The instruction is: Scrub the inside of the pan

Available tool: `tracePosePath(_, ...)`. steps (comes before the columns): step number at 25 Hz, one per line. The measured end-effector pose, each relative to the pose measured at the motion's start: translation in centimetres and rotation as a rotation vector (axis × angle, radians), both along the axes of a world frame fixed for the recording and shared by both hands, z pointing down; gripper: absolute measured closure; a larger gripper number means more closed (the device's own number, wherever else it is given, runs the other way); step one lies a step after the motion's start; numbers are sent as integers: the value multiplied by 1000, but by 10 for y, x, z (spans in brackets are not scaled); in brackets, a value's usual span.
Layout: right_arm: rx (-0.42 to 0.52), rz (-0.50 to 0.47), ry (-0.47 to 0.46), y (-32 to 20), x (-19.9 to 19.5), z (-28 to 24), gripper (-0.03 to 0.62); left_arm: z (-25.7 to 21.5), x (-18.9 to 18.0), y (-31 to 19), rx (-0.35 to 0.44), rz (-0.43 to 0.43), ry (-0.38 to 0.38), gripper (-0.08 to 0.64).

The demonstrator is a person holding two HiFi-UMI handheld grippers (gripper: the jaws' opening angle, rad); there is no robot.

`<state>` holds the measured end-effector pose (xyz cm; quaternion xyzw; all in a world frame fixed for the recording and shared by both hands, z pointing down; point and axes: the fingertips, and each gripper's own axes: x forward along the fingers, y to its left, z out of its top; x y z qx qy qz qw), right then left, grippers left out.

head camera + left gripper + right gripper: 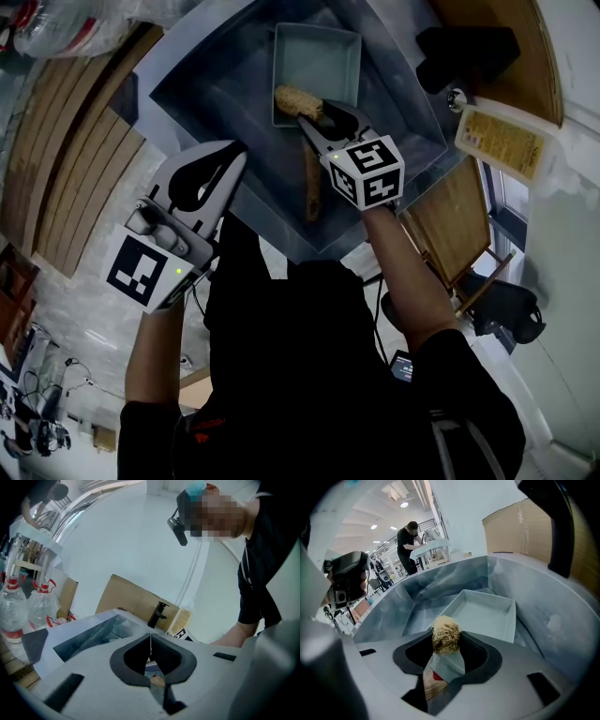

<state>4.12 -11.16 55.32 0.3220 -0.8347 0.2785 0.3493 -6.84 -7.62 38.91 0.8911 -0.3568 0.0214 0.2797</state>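
A big grey metal sink takes the middle of the head view. Inside it, at the far side, lies the pan, square, pale and with low walls, its inside facing up. The left gripper hangs over the near left rim of the sink, well apart from the pan; its jaws are pressed together with nothing between them. The right gripper is inside the sink, its jaws clamped on a brush with a wooden handle. The tan bristle head is at the near rim of the pan; I cannot tell whether it touches.
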Motion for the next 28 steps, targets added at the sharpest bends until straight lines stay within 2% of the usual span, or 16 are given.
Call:
tracePosePath(15, -23, 32, 39, -2, 39, 5, 419, -2, 32, -8, 6, 43, 5, 537)
tracePosePath(28, -77, 60, 135, -7, 70, 7, 419, -12, 50, -14, 23, 66, 5, 537)
